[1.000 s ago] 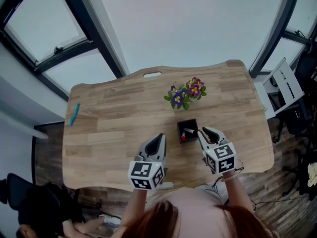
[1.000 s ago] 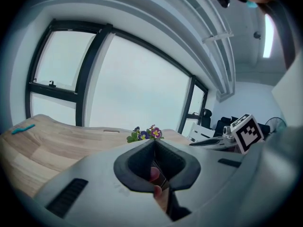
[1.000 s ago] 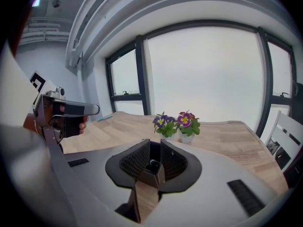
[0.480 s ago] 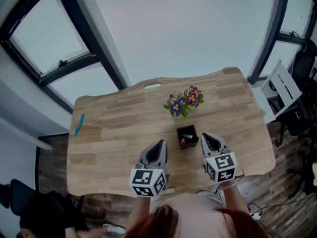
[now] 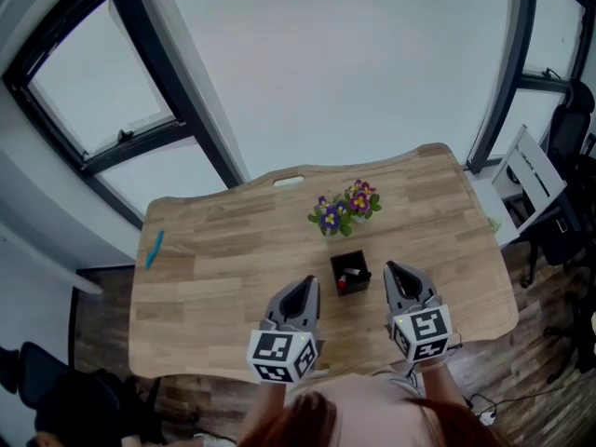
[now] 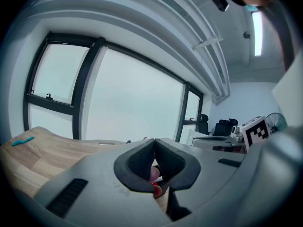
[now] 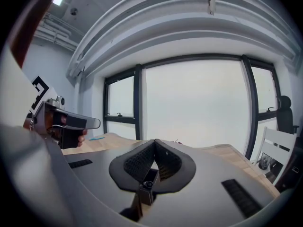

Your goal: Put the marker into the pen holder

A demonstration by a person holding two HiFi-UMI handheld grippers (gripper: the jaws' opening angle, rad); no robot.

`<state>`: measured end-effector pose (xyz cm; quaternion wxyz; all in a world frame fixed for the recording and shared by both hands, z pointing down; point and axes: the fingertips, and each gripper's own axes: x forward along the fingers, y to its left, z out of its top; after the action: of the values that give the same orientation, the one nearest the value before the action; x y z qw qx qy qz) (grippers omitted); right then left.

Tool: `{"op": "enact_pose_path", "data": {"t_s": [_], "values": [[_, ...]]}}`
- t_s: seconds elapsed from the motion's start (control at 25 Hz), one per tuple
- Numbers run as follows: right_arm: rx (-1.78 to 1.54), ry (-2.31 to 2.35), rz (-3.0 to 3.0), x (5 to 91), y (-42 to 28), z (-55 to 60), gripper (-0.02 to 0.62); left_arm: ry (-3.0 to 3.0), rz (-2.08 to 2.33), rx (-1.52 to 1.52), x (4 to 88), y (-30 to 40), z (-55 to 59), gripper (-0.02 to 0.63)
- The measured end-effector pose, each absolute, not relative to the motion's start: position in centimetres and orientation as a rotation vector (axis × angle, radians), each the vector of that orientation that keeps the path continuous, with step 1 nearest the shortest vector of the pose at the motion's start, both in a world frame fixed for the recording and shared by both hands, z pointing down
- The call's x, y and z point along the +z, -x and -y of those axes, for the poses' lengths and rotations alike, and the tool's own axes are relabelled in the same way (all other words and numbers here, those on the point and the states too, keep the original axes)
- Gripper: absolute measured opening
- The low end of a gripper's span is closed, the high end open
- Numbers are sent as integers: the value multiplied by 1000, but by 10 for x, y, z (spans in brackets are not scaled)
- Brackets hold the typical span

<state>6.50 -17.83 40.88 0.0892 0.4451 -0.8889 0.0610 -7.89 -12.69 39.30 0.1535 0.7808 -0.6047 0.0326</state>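
Pale wood-grain table (image 5: 233,240), wavy edge. My grey plastic left gripper (image 5: 306,284) and right gripper (image 5: 397,270), black ribbed pads, are both pressed together and empty, the right one's jaws just closed. Purple-and-yellow flower bunch (image 5: 345,207). Black square pen holder (image 5: 349,255) sits between the grippers, with the white red-capped marker (image 5: 350,276) inside.

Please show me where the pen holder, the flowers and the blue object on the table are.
pen holder (image 5: 334,270), head view, on its left wall.
flowers (image 5: 331,215), head view, on the purple blossoms.
blue object (image 5: 154,248), head view, on its middle, near the table's left edge.
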Motion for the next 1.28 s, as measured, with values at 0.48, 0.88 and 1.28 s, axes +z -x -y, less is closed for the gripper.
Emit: {"op": "enact_pose_path", "data": {"t_s": [0.48,0.88,1.28], "values": [[132,-1272,2707,393,-57,172,1,-2245,1741,75,384,69,123,2],[139,-1276,2686,397,-57,174,0,-2240,1730,86,389,71,123,2],[138,-1283,2663,399,-57,176,1,-2244,1704,76,392,71,127,2]]}}
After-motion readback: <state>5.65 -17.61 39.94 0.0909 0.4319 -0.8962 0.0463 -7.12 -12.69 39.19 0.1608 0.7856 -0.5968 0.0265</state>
